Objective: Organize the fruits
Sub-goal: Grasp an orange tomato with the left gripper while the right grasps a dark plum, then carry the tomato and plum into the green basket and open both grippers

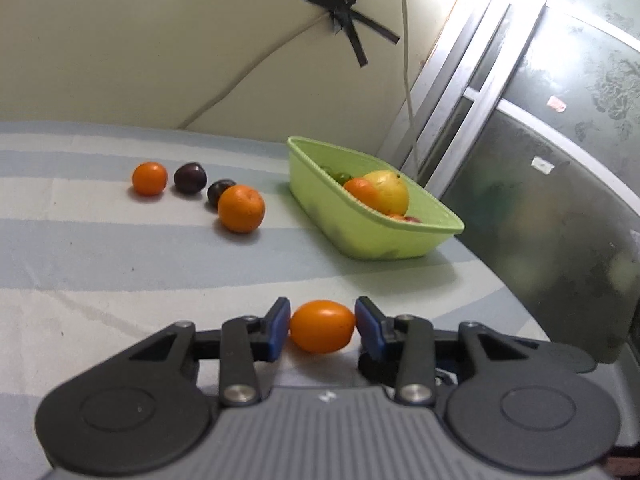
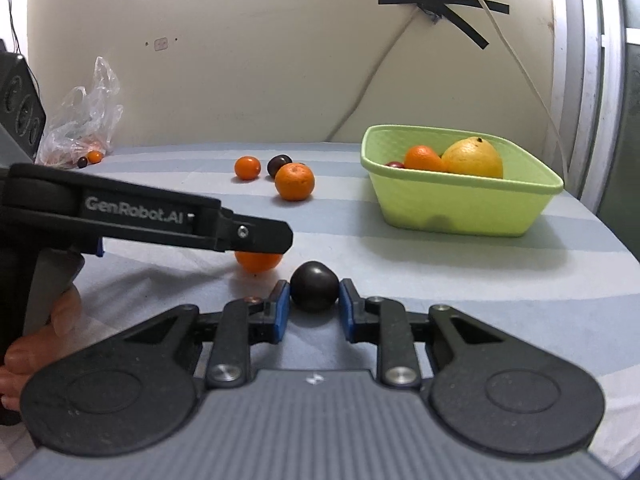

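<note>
My left gripper (image 1: 322, 326) is shut on a small oval orange fruit (image 1: 322, 326), low over the striped cloth; it also shows in the right wrist view (image 2: 256, 261) under the left gripper's black arm. My right gripper (image 2: 313, 304) is shut on a dark plum (image 2: 314, 286) at table level. A green basket (image 1: 360, 224) (image 2: 460, 212) at the right holds a yellow fruit (image 2: 474, 158), an orange (image 2: 424, 158) and a small red fruit. On the cloth beyond lie two oranges (image 1: 241, 208) (image 1: 149, 178) and two dark plums (image 1: 190, 177).
A clear plastic bag (image 2: 86, 120) with small fruits lies at the far left by the wall. A black device (image 2: 18, 108) stands at the left edge. The table's rounded edge (image 2: 600, 240) runs past the basket on the right. A taped cable hangs on the wall.
</note>
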The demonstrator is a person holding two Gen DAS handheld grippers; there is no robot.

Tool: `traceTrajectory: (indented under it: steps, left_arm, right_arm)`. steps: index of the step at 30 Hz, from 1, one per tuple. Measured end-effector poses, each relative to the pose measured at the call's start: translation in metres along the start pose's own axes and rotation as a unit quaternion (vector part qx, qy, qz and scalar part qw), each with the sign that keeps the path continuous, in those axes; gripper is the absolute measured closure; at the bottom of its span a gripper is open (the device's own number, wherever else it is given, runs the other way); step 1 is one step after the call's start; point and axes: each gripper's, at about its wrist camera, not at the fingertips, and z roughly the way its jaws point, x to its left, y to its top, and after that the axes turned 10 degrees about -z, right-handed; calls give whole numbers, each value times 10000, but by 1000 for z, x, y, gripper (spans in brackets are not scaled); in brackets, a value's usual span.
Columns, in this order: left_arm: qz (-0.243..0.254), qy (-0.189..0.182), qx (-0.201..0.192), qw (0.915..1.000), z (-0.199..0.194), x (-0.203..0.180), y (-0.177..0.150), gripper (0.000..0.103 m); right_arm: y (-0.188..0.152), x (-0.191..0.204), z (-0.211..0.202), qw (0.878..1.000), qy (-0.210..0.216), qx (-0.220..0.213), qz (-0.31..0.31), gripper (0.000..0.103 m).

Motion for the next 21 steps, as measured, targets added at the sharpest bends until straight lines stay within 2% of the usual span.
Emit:
traceTrajectory:
  steps: [2, 3, 6, 7, 8, 15, 21]
  left_arm:
    - [24, 42, 30, 10000, 1, -1, 0, 57]
    - [51, 58, 13, 10000, 0, -2, -1, 57]
    - [161, 49, 29, 9999, 1, -5, -2, 62]
    - [196, 14, 34, 9998, 1, -6, -3, 68]
    - [237, -36, 27, 9997, 1, -6, -3, 69]
    - [72, -34, -67, 9999, -3, -1, -2, 69]
    - [-44, -166, -11, 9999, -2, 3, 0, 69]
  right_arm:
    - [0, 1, 0, 10000, -30, 4, -11, 74]
    - [0, 2, 0, 10000, -34, 5, -11, 74]
    - [-1, 2, 0, 10000, -29, 1, 4, 74]
    - [-1, 1, -1, 10000, -23, -9, 27, 74]
    - [-2, 0, -2, 10000, -22, -30, 87, 74]
    - [-14, -33, -10, 9920, 114, -280, 1228, 74]
    - [-15, -34, -9, 9906, 331, -376, 1276, 74]
